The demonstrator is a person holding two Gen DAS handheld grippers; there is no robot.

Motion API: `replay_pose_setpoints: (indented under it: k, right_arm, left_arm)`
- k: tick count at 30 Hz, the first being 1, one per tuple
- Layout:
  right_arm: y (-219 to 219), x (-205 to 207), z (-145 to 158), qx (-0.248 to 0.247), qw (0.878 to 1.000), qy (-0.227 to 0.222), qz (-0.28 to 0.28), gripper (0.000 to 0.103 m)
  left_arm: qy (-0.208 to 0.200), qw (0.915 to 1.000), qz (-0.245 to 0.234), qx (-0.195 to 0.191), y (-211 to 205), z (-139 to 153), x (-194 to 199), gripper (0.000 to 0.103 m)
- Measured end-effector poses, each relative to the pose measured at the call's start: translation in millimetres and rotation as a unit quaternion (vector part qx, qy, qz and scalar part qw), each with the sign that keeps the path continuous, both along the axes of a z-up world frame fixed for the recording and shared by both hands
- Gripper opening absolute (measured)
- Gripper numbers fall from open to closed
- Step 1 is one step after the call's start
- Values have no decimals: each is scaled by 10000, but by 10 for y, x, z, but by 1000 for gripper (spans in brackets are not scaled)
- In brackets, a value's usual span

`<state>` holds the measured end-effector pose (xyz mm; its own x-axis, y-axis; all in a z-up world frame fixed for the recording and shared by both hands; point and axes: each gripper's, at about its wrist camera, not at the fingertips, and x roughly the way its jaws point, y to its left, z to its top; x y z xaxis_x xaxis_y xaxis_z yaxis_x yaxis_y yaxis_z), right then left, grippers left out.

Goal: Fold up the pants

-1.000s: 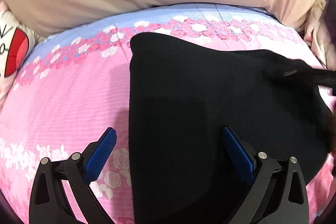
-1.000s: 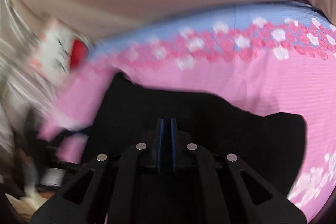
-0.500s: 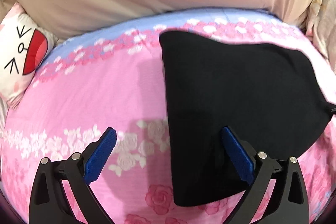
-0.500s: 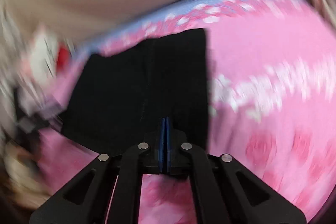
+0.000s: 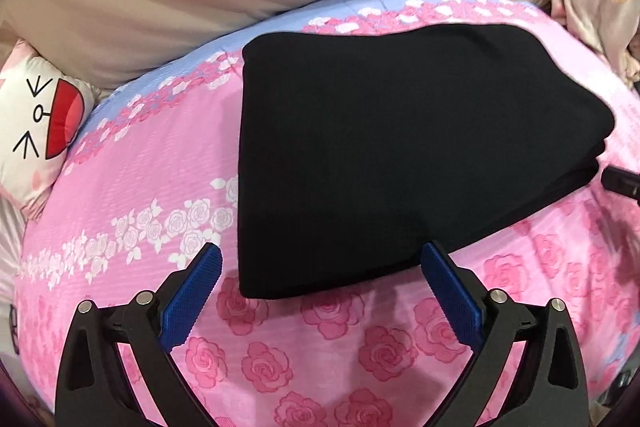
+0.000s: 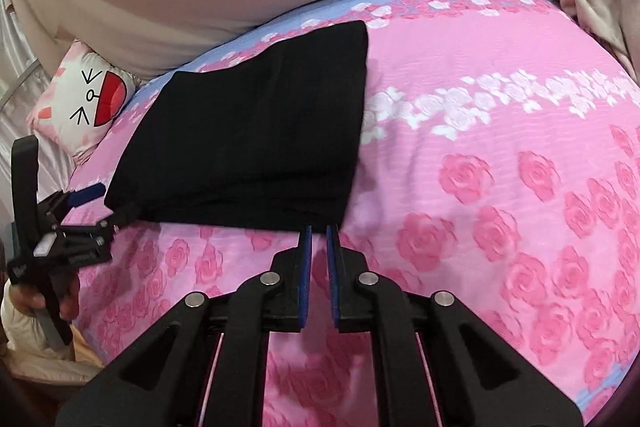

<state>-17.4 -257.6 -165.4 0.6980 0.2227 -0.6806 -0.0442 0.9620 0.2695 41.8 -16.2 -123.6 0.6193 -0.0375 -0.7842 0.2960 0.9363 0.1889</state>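
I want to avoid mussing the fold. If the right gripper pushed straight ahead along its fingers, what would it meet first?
Probably the near edge of the folded black pants, just ahead of the right gripper, whose empty jaws are opening; depth is unclear.

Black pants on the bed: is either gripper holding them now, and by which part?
Neither: the left gripper is open; the right gripper's opening jaws are empty, beside the pants' edge.
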Motion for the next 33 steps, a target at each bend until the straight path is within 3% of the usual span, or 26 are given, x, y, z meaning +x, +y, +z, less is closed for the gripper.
replay_pose_setpoints:
  k: [6,10,11,12,13,14,15,16,22,23,25,28,29,30,32,33]
  right_arm:
    - [105,165,-37,-356,9994,5,23,10]
    - [106,37,0,-546,9985,8,21,12]
    - [88,-52,22,-615,9980,-83,-68,20]
    - [75,-102,43,-741,9969,-177,-172,51]
    - [90,-175,74,-930,9946,-392,-248,75]
    - [107,-206,90,-1032,9931,-510,-212,75]
    - [140,-206,100,-1121,9923,-522,-118,73]
    - [151,-183,104,-1088,9927,-512,-93,64]
    - [288,136,-79,-1241,9920,-163,146,54]
    - [278,183,-86,-1110,9935,-100,214,45]
    - [168,249,-15,-859,9963,-81,-9,14]
    - [-77,105,238,-152,9995,-205,-167,9]
    - [-148,-37,372,-151,9987,-357,-327,1]
    - [-204,-81,382,-198,9982,-379,-427,1]
    - [-405,26,105,-451,9960,90,-770,0]
    - [-581,51,-108,-321,9943,278,-981,0]
  left_arm:
    - [70,10000,57,-23,28,-56,33,98]
    - [-3,10000,55,78,-15,-17,20,98]
    - [-20,9999,47,91,-11,-7,4,98]
    - [-21,9999,58,95,-7,-5,-9,98]
    - [-2,9999,64,84,-2,-6,-12,98]
    - [29,9999,72,68,1,-12,-8,98]
    - [37,9999,76,67,1,-16,-2,98]
    - [33,9999,67,89,-13,-18,3,98]
    - [-22,9998,52,201,-62,-18,26,98]
    - [2,9998,53,197,-56,-31,44,98]
    - [48,9998,69,171,-49,-49,90,98]
    - [11,9998,73,163,-54,29,86,98]
    - [-71,9997,60,227,-48,58,56,98]
    - [-159,9992,80,351,-31,60,32,98]
    - [-31,9990,124,427,-11,-71,73,98]
    - [83,9994,149,310,12,-142,105,98]
